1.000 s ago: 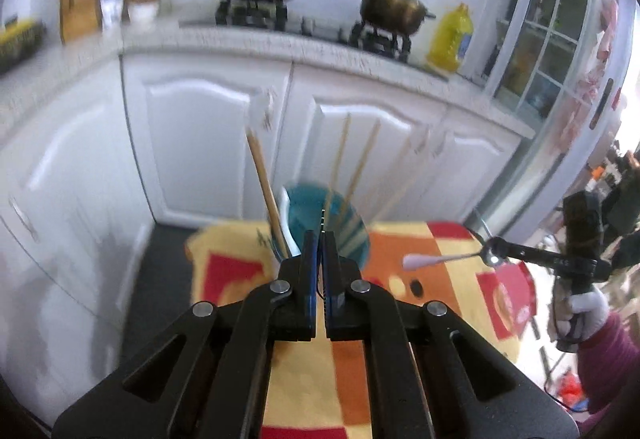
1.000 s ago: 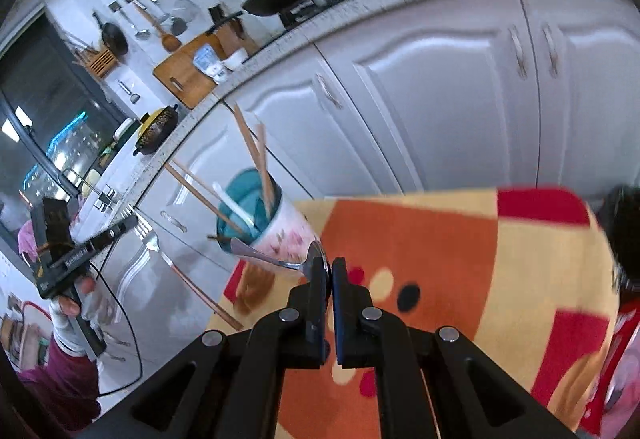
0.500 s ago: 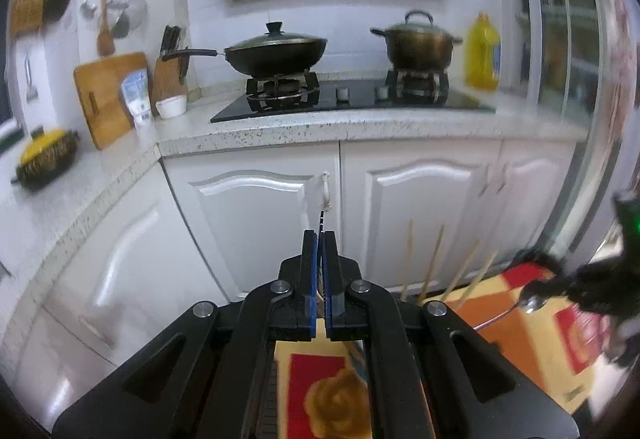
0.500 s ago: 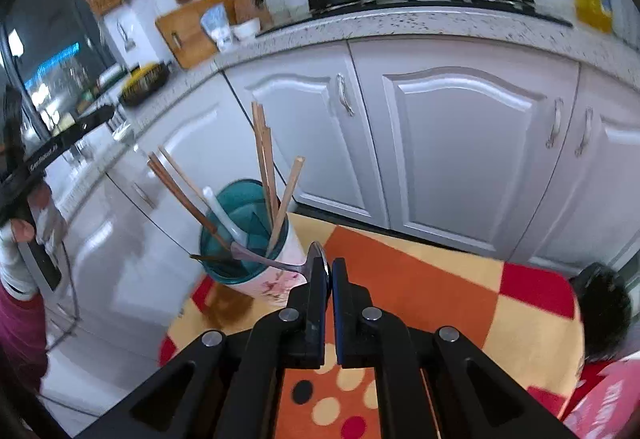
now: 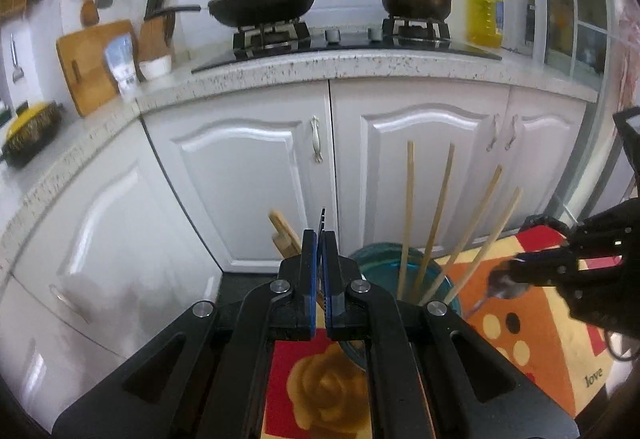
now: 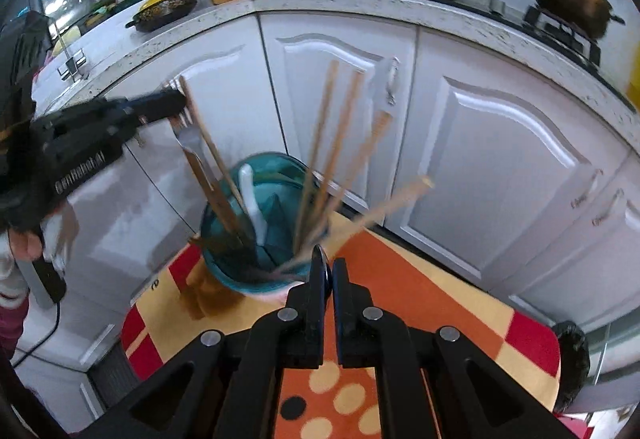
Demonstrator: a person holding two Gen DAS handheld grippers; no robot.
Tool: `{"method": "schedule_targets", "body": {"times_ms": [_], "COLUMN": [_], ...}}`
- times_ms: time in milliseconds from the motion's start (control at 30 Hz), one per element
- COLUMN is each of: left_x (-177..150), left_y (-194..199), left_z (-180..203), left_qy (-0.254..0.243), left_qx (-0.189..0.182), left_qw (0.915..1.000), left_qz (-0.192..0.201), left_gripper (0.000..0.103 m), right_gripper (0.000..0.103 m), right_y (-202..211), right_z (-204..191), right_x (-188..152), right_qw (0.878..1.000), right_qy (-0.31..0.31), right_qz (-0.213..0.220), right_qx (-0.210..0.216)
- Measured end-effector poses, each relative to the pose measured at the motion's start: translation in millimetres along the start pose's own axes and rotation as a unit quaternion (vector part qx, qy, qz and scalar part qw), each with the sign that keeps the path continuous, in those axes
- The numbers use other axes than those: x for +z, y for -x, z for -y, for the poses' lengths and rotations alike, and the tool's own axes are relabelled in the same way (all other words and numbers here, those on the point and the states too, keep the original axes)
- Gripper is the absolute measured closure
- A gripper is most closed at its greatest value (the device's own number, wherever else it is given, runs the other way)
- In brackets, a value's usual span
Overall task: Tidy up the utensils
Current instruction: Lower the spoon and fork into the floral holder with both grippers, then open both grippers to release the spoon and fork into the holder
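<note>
Left wrist view: left gripper (image 5: 320,239) pinches a thin metal fork (image 5: 322,217), tines up.
Right gripper (image 6: 328,267): clamped on a shiny spoon (image 6: 320,259).
Holder: round teal cup (image 6: 224,263) on patterned cloth (image 6: 400,299), just beyond both grippers.
Contents: slim wooden chopsticks (image 6: 320,143), leaning.

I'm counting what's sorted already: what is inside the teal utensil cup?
The teal cup holds wooden chopsticks, a white spoon and a fork's wooden handle. Their lower ends and the cup's bottom are hidden.
</note>
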State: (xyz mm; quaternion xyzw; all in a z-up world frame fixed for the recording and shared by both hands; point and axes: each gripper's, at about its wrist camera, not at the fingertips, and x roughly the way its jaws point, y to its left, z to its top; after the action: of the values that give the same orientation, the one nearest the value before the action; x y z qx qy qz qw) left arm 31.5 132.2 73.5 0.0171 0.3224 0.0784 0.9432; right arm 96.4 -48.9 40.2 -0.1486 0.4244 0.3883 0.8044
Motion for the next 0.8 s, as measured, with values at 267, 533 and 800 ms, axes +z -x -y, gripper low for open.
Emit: {"method": "schedule_targets", "body": {"times_ms": [267, 533, 800], "left_x": [-13, -15, -22], "left_y": [-13, -5, 22], "left_z": [0, -9, -6], "left_qy": [0.046, 0.097, 0.115], "left_qx": [-0.031, -0.068, -0.054], "left_qw": [0.9981, 0.9921, 0.9915], "left_qz": [-0.026, -0.041, -0.03], "left_gripper": [0.099, 0.069, 0.049], "right_gripper": [0.093, 0.076, 0.075], "right_y": [-27, 2, 8], "right_z": [8, 28, 25], "right_x": [-1, -10, -23], "right_qw": [0.992, 0.98, 0.978], "right_qy": [-0.091, -0.148, -0.159], "right_qz": [0.001, 0.053, 0.058], "right_qx": [0.084, 0.125, 0.118]}}
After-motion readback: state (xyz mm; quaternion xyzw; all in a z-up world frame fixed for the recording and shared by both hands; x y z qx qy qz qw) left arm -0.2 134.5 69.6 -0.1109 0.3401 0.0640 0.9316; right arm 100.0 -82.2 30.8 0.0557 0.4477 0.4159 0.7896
